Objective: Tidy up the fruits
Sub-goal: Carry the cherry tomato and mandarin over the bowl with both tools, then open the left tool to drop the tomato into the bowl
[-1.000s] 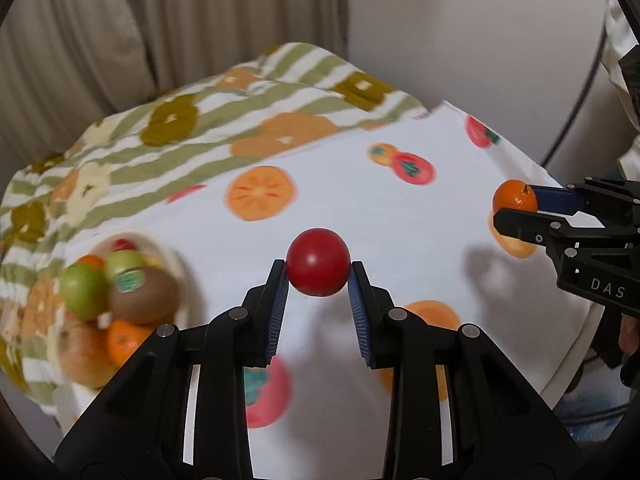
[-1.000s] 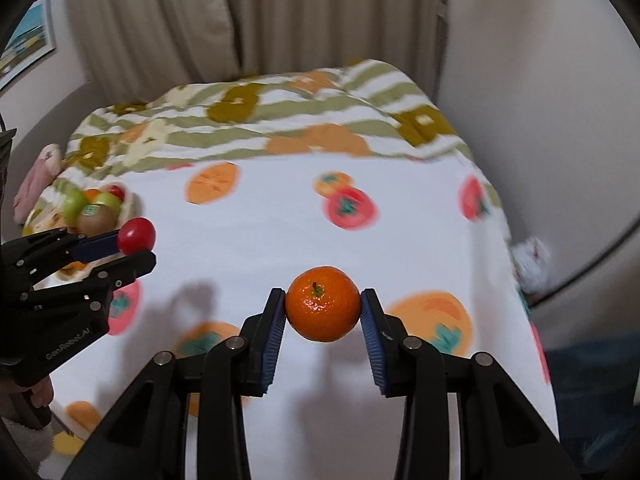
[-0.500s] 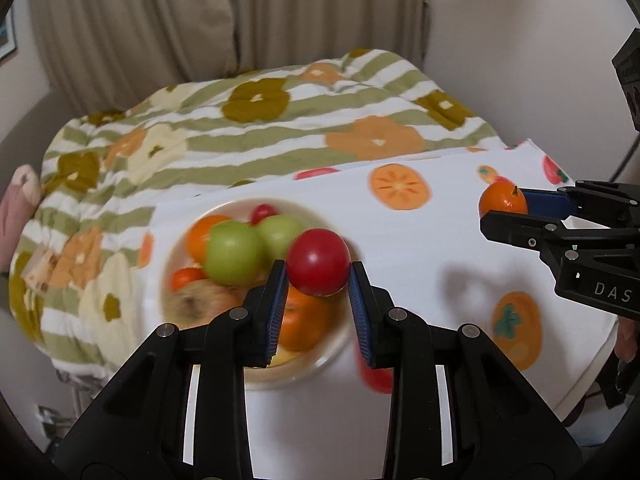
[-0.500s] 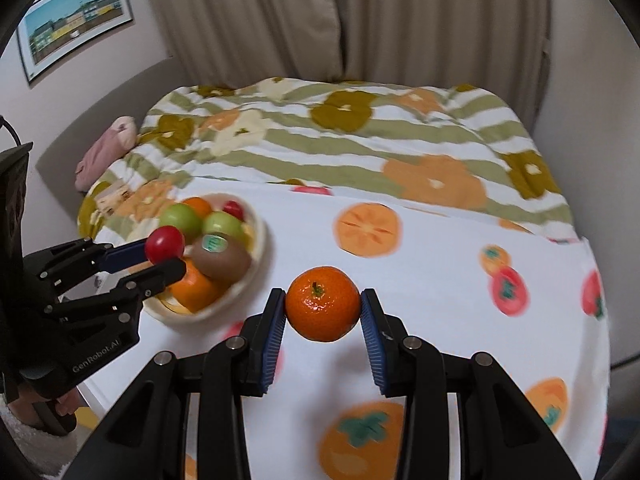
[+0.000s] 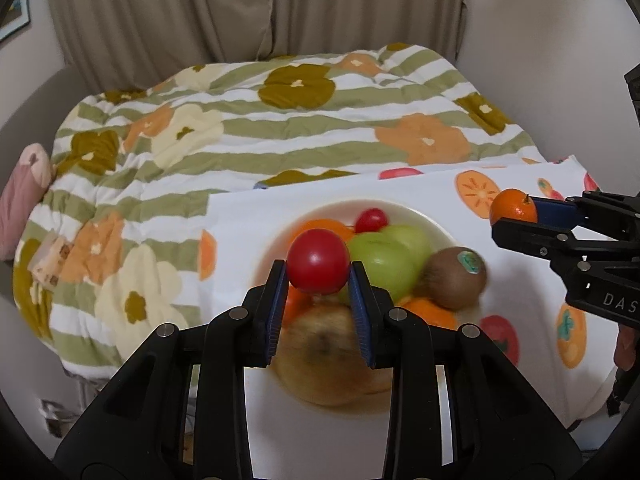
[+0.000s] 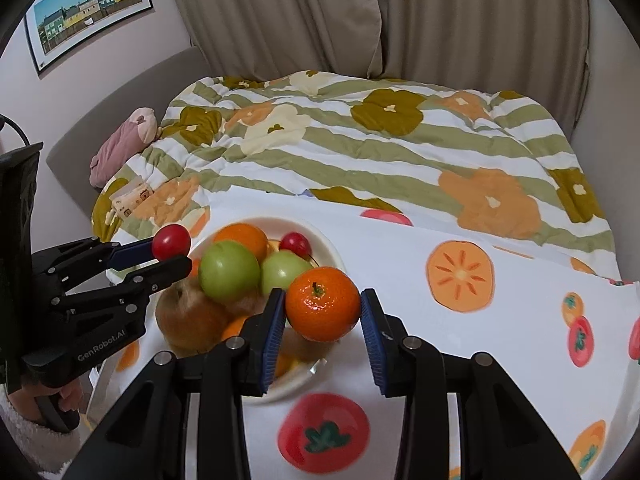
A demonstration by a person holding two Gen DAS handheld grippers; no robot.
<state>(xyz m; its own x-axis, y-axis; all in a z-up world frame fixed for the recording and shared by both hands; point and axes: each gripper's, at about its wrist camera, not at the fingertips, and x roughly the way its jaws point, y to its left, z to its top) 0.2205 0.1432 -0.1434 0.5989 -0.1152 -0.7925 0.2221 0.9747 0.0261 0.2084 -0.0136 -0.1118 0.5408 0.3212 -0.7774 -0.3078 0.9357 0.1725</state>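
My left gripper [image 5: 319, 276] is shut on a red tomato [image 5: 319, 261] and holds it above the near left part of a white bowl [image 5: 416, 216]. The bowl holds two green apples [image 5: 380, 264], a kiwi [image 5: 454, 278], oranges, a small red fruit and a brownish pear [image 5: 324, 356]. My right gripper [image 6: 323, 312] is shut on a tangerine [image 6: 323, 304] and holds it above the bowl's [image 6: 328, 246] right rim. The left gripper [image 6: 170, 254] with the tomato [image 6: 171, 241] shows at the bowl's left; the right gripper [image 5: 516, 220] shows at right.
The bowl stands on a white cloth [image 6: 500, 320] printed with fruit, near its left edge. Behind lies a striped flowered quilt [image 6: 360, 152] with a pink soft toy [image 6: 120, 148] at its left. Curtains and a wall close the back.
Both grippers swung left with their fruit still held. The bowl has come from the left edge to under and in front of both grippers, and looks nearer.
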